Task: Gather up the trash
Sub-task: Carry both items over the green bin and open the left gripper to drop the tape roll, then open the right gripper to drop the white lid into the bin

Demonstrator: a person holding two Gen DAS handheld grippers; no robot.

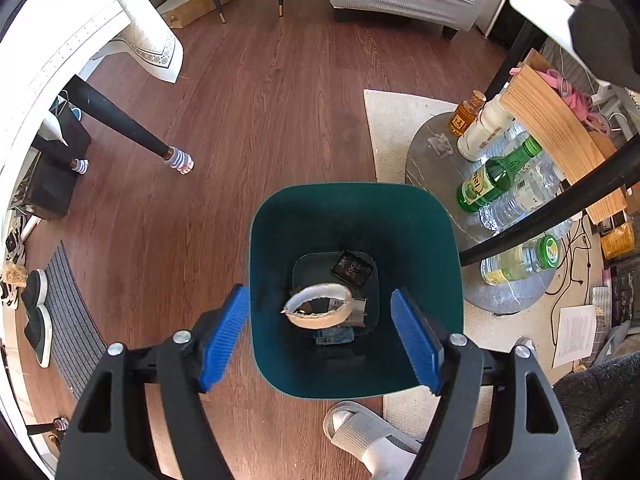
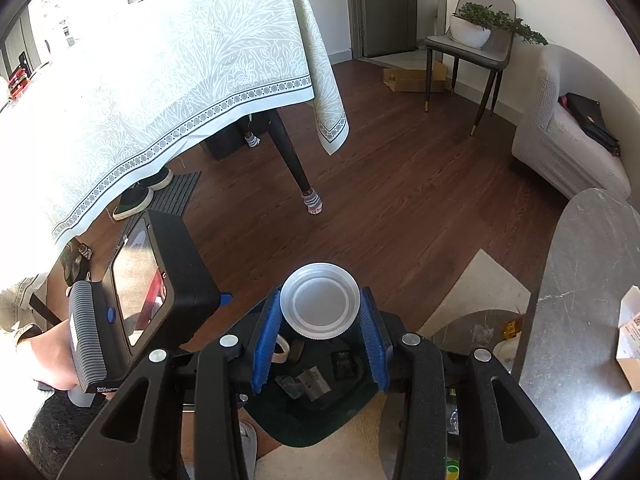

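Observation:
A dark green trash bin (image 1: 420, 216) stands on the wood floor. It holds a torn tape roll (image 1: 318, 310), a black packet (image 1: 353, 269) and small wrappers. My left gripper (image 1: 320, 338) is open and empty, its blue pads (image 1: 222, 338) spread just above the bin's near rim. My right gripper (image 2: 320, 334) is shut on a white plastic lid (image 2: 320, 300) and holds it above the bin (image 2: 312, 420), which shows below the fingers. The left gripper's body (image 2: 140, 300) shows at the left of the right wrist view.
A low round grey table (image 1: 432, 148) beside the bin carries several bottles, among them a green one (image 1: 498, 176). A rug (image 1: 394, 120) lies under it. A slipper (image 1: 372, 436) sits near the bin. A dining table with a cloth (image 2: 160, 80), a chair (image 2: 466, 48) and a sofa (image 2: 568, 132) stand around.

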